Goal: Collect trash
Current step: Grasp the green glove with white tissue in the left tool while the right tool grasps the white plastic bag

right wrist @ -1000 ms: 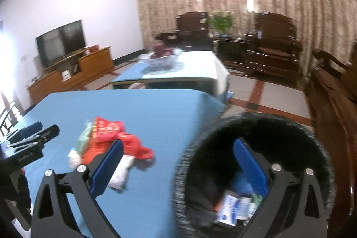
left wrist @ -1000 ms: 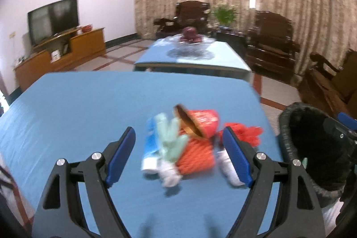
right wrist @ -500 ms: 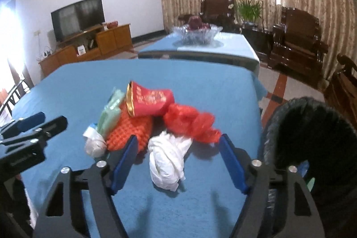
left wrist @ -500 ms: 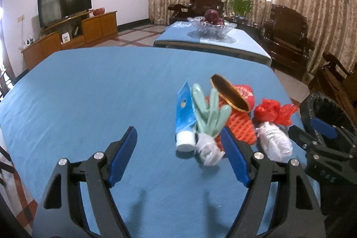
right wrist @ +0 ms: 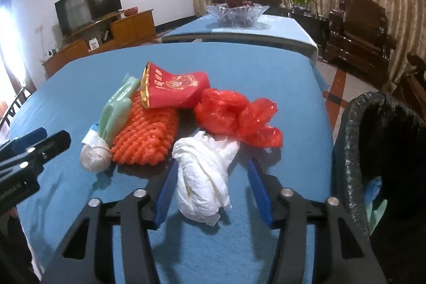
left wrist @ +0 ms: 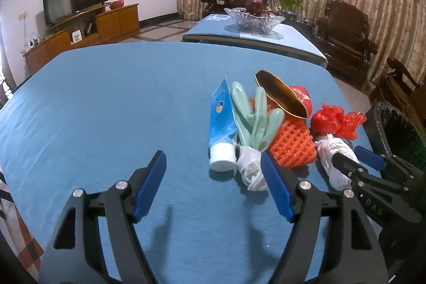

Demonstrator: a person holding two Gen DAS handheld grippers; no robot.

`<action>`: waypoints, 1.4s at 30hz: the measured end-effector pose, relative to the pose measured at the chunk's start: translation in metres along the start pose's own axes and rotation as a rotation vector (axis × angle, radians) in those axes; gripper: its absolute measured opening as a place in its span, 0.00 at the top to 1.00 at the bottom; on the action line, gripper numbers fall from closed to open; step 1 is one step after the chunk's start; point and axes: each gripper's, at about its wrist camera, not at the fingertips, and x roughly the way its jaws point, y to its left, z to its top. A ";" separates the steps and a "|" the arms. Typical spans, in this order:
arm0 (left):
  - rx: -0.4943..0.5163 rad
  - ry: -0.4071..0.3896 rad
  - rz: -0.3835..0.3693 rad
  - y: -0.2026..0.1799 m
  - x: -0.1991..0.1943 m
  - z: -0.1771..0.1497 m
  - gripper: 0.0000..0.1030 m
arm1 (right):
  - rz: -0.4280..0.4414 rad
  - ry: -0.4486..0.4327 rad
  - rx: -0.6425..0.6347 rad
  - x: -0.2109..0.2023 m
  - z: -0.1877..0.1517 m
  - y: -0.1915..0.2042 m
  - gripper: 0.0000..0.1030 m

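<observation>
A pile of trash lies on the blue table [right wrist: 239, 63]: a white crumpled bag [right wrist: 205, 177], a red plastic bag [right wrist: 234, 116], a red packet [right wrist: 175, 87], an orange foam net [right wrist: 146, 135], a green glove [left wrist: 255, 119], a blue tube [left wrist: 221, 119] and a small white wad [left wrist: 250, 167]. My right gripper [right wrist: 213, 163] straddles the white bag, its jaws closing, the right pad still apart from it. My left gripper [left wrist: 211, 159] hangs just short of the tube's cap, jaws closing slightly, nothing gripped.
A black-lined trash bin [right wrist: 351, 124] with some litter inside stands off the table's right edge. A second blue table with a glass fruit bowl [left wrist: 253, 17] is behind. Dark wooden armchairs [left wrist: 343, 28] stand right, a TV cabinet [left wrist: 80, 36] left.
My right gripper swung left from above the bin to the pile, dropped over the white bag and narrowed. My left gripper sank toward the tube.
</observation>
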 end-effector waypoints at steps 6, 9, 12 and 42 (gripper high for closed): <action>-0.002 0.014 -0.018 -0.009 0.007 -0.001 0.33 | 0.055 0.019 -0.043 -0.002 -0.004 0.006 0.81; 0.004 0.022 -0.027 -0.014 0.010 -0.002 0.36 | 0.064 0.003 -0.017 -0.010 0.000 -0.001 0.82; 0.002 0.032 -0.032 -0.019 0.015 -0.003 0.40 | 0.063 -0.022 -0.011 -0.019 0.008 -0.008 0.82; -0.025 -0.011 -0.033 -0.033 -0.020 0.011 0.81 | 0.110 -0.114 -0.034 -0.073 0.011 -0.007 0.82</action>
